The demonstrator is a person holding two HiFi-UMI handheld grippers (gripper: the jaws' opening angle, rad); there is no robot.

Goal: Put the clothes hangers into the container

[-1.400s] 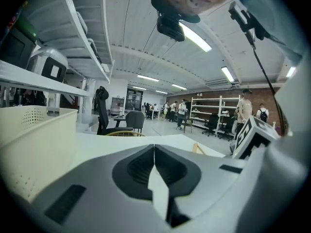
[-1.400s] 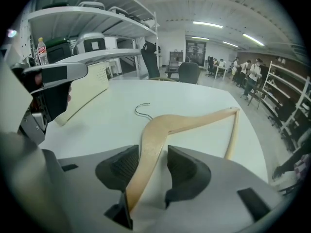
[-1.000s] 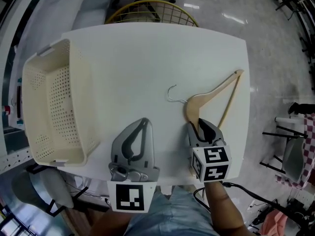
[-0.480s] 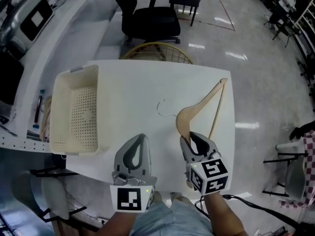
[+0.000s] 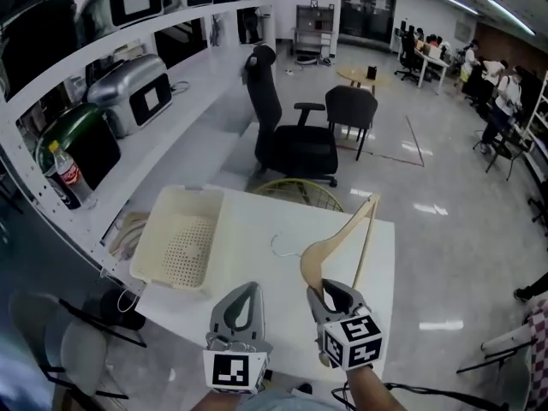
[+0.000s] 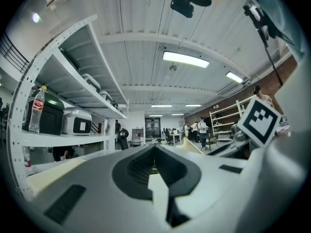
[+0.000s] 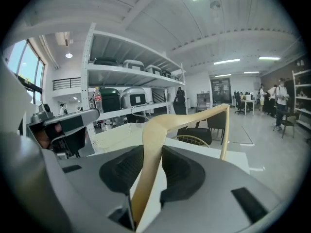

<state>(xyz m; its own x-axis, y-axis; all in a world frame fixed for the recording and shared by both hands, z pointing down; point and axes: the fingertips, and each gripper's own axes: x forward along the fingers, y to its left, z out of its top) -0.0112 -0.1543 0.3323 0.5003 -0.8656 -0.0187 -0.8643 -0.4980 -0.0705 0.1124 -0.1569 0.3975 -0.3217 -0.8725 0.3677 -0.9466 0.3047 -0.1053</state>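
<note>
The right claw (image 5: 328, 292) was clamped on the wooden clothes hanger (image 5: 336, 243). Its two jaws pressed on the near arm of the hanger, one on each side. The rest of the hanger stuck out to the far side and pointed up a bit. Its metal hook (image 5: 282, 247) pointed to the left. The hanger looked lifted off the white surface (image 5: 248, 255), but I could not be sure about its lowest part.

The left claw (image 5: 245, 290) was held near the person, just left of the right claw. Its jaws were pressed together with nothing between them.

The container (image 5: 193, 191), a cream basket with little holes, sat on the far left part of the surface with its open side up. It looked empty. It was well apart from the hanger.

So the step in hand was, I think, carrying the hanger to the basket. The next move would need the right claw to go left and a bit farther away, until the hanger was over the basket. The long arm and the hook would have to get past the rim. Then the jaws could open to let it drop in.
</note>
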